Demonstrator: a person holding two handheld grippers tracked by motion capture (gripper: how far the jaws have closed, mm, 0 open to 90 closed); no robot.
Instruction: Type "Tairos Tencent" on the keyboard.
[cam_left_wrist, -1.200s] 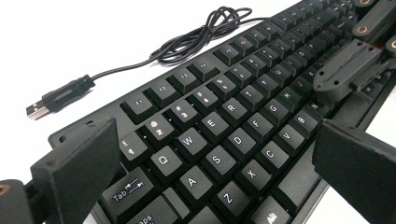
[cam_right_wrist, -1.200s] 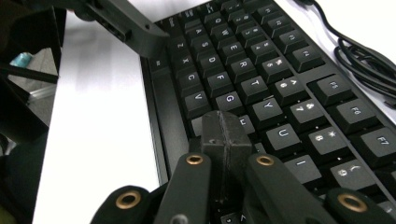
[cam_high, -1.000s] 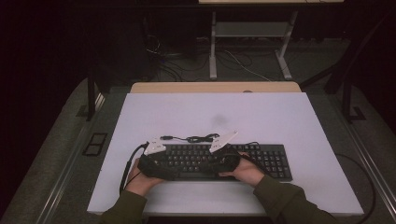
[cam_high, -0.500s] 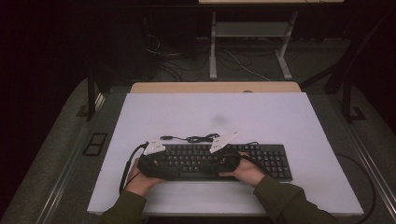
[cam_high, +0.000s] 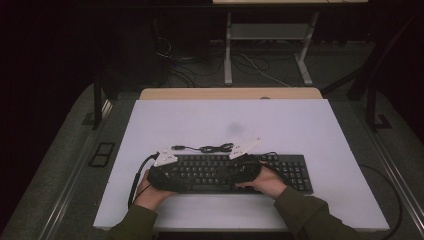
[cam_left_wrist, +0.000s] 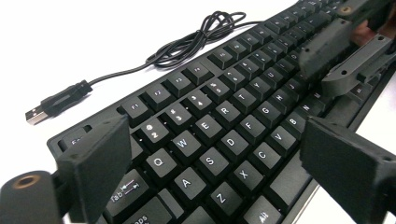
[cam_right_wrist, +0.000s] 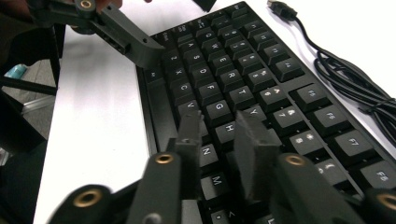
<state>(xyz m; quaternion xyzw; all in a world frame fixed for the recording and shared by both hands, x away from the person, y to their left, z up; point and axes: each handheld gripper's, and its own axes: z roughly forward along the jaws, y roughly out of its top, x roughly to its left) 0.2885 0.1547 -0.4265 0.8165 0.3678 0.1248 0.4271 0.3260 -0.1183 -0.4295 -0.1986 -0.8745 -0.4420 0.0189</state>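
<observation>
A black keyboard (cam_high: 235, 172) lies on the white table (cam_high: 300, 125), near the edge on the person's side, a little toward 5 o'clock from the middle of the top. Its cable (cam_high: 210, 148) lies bundled just behind it at 12 o'clock, with the USB plug (cam_left_wrist: 51, 103) loose on the table, so the keyboard is not connected to anything.

Both grippers hover over the keys. The left gripper (cam_left_wrist: 210, 163) is above the left end. Its jaws stand wide apart, one near the Tab key and the other beyond the front edge at about 3 o'clock in the left gripper view. They have just been closing a little, but they hold nothing; only keys are between them. I think this wide setting is meant to span the keyboard from back to front.

The right gripper (cam_right_wrist: 219, 149) is above the middle letter rows, around the H and N keys. Its jaws have just been opening from a closed state, and there is now a narrow gap between them with no thing in it. The pointed, nearly closed tips suit pressing one key, or they are opening for a grasp; which one I cannot tell.

The person's hands (cam_high: 267, 182) stay low at 6 o'clock, behind the grippers.
</observation>
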